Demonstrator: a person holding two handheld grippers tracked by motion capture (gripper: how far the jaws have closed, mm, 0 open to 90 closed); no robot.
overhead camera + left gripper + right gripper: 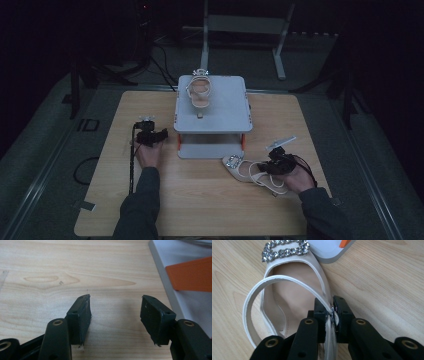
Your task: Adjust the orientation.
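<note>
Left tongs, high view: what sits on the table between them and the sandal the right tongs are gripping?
In the high view, between the left tongs and the gripped sandal lie bare wooden tabletop and the grey stand's lower shelf.

Wooden table with grey two-tier stand, white sandal.

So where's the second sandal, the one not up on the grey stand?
In the high view, that sandal lies on the wooden table at the right, just in front of the grey stand, with the right gripper clamped on its side.
</note>
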